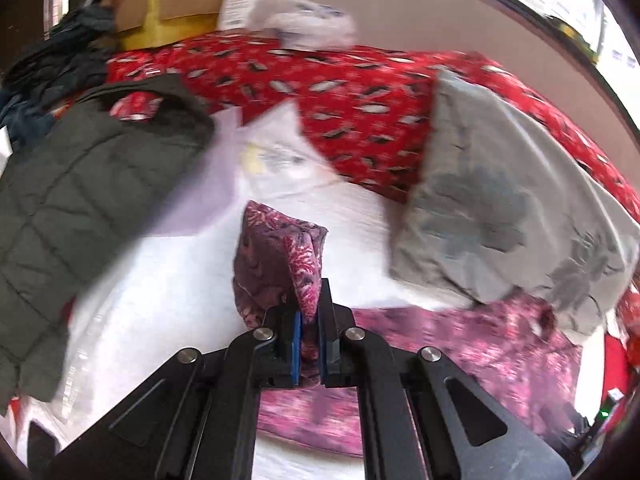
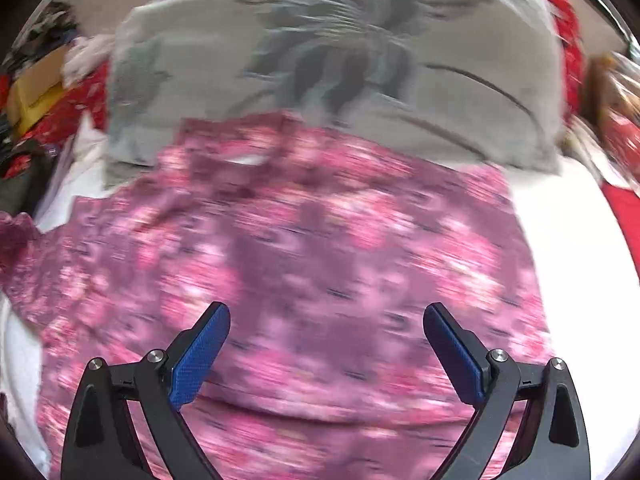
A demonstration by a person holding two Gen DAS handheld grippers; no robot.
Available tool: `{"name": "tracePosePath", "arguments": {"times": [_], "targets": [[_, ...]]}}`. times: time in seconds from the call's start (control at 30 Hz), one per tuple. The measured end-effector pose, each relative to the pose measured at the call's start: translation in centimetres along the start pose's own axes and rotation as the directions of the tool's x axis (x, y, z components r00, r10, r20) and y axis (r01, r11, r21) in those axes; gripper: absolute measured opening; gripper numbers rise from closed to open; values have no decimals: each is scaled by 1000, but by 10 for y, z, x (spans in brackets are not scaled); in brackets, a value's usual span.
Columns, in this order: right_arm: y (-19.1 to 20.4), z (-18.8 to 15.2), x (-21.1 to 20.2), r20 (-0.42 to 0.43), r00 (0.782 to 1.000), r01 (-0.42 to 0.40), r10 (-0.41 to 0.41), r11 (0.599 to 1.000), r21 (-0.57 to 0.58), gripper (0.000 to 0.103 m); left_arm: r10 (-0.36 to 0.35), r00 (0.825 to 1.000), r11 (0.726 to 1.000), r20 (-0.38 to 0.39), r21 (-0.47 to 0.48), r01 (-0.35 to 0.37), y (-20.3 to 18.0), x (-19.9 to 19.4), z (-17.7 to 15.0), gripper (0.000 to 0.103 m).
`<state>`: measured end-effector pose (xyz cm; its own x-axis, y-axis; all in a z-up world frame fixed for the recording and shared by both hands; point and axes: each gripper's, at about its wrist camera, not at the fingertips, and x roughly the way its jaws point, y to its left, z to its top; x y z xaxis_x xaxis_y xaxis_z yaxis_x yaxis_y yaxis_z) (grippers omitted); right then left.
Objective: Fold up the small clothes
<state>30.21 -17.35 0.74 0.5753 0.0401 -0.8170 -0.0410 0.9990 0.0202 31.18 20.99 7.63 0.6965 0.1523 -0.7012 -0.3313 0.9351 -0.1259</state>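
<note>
A pink and purple floral garment [image 2: 320, 248] lies spread on a white sheet [image 2: 560, 240], blurred by motion. My left gripper [image 1: 309, 312] is shut on a bunched fold of the floral garment [image 1: 280, 248], which sticks up between the blue pads; the rest of it trails to the right [image 1: 460, 352]. My right gripper [image 2: 326, 320] is open and empty, its blue pads [image 2: 200, 356] wide apart just above the middle of the garment.
A grey pillow with a dark palm print [image 1: 512, 208] [image 2: 340, 60] lies behind the garment. A dark green quilted jacket [image 1: 80, 200] lies at left. A red patterned blanket [image 1: 340, 92], a cardboard box [image 1: 172, 0] and piled clothes sit at the back.
</note>
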Motion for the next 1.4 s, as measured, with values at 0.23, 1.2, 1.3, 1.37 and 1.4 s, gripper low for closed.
{"name": "tracePosePath", "arguments": {"times": [0.23, 1.2, 1.3, 1.37, 1.4], "targets": [[-44, -31, 5, 8, 1000, 22, -22, 999, 31, 99, -84, 996, 990, -23, 112, 86, -83, -10, -17, 4], [-43, -48, 1, 78, 997, 3, -4, 1000, 11, 103, -272, 895, 914, -354, 196, 356, -203, 13, -146, 53], [-45, -38, 4, 22, 1000, 5, -5, 1000, 10, 103, -297, 905, 947, -304, 28, 320, -136, 5, -142, 57], [-44, -24, 2, -5, 1000, -19, 19, 999, 49, 98, -293, 902, 956, -317, -72, 285, -97, 15, -145, 57], [-43, -16, -2, 8, 997, -73, 72, 994, 87, 98, -285, 900, 958, -328, -110, 264, -81, 22, -148, 57]]}}
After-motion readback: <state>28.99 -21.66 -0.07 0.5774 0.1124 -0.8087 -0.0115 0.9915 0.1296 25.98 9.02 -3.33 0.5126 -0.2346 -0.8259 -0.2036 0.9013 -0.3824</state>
